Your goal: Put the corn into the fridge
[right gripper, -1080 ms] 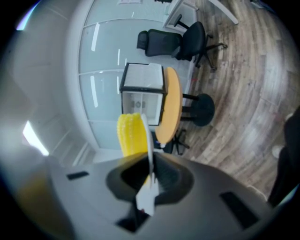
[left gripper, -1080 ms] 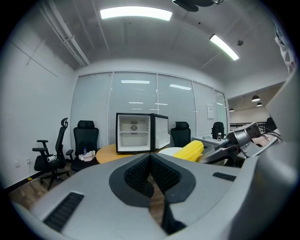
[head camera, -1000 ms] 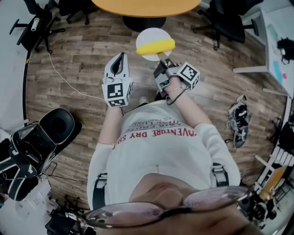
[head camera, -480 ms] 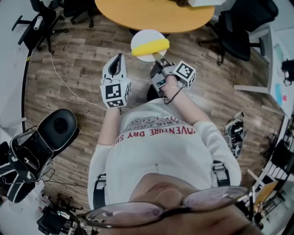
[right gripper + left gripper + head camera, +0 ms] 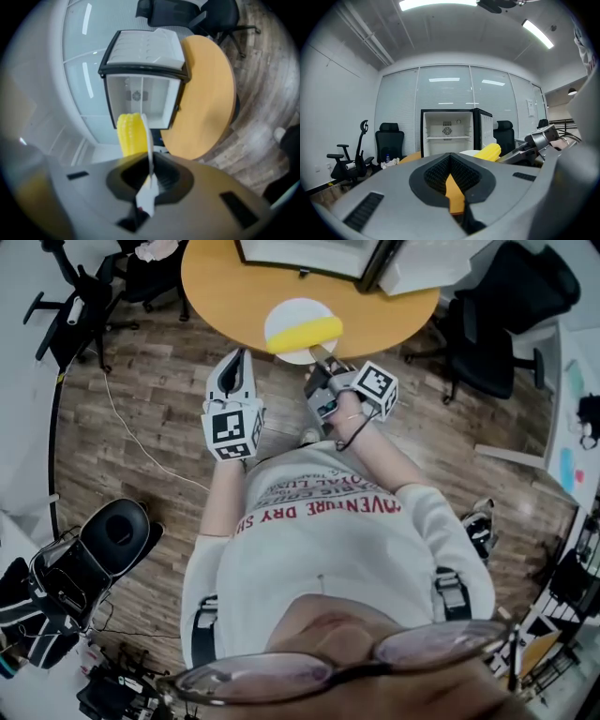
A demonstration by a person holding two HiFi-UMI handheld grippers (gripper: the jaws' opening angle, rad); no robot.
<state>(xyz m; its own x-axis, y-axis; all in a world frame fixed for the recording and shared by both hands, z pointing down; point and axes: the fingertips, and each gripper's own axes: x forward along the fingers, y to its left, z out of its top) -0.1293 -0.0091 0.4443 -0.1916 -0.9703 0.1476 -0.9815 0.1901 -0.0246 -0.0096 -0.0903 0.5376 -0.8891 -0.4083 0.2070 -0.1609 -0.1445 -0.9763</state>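
Bearing the open fridge (image 5: 448,132): round table (image 5: 405,313)

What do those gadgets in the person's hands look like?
The left gripper and right gripper are grey shells, each carrying a white cube with black square markers. The jaws have black ribbed pads. A thin black cable loops by the right wrist. The T-shirt is white, short-sleeved, with red lettering.

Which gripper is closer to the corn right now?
Right. The right gripper clamps the rim of the plate carrying the corn; the left gripper hangs off the plate's left side, touching neither.
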